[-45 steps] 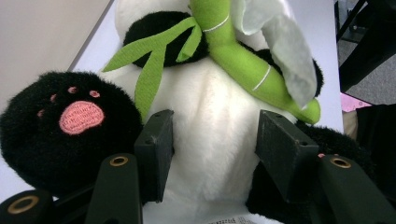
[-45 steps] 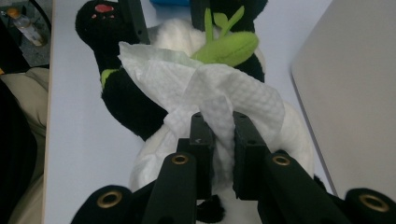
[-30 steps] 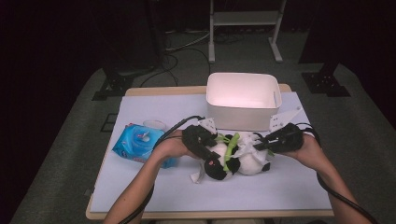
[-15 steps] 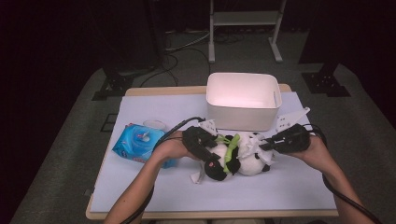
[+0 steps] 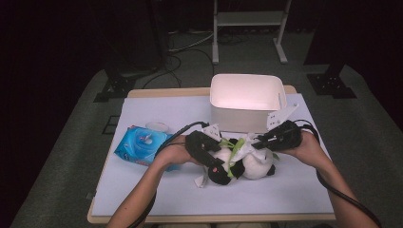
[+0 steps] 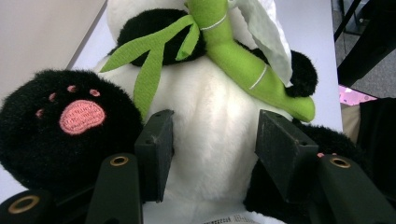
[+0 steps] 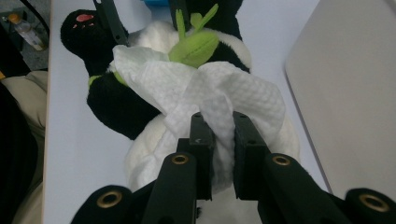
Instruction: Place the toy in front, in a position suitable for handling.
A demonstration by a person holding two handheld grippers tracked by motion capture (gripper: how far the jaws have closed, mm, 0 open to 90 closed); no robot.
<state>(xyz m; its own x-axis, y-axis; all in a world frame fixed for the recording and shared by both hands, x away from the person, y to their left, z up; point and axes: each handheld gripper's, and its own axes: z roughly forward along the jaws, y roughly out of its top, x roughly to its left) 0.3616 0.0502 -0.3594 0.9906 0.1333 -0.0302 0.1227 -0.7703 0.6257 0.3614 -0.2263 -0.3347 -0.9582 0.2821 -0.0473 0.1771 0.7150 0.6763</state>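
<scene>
A black-and-white plush panda point(image 5: 244, 164) with a green bamboo sprig point(image 6: 233, 60) lies on the table in front of the bin. My left gripper point(image 5: 215, 164) is shut on the panda's white belly point(image 6: 212, 135), one pad pressed on each side, beside a black paw with a pink pad point(image 6: 81, 116). My right gripper point(image 5: 256, 142) is shut on a white wipe point(image 7: 205, 93) that lies draped over the panda point(image 7: 116, 102). In the right gripper view the wipe runs down between the two pads point(image 7: 201, 135).
A white plastic bin point(image 5: 247, 99) stands just behind the panda. A blue pack of wipes point(image 5: 142, 142) lies to the left on the white table cover point(image 5: 285, 194). Past the table's far edge are a metal stand and cables on the floor.
My right gripper shifted a little to the right and back with the wipe between 1.0 s and 0.5 s ago, then towards the panda. The left gripper and panda kept still.
</scene>
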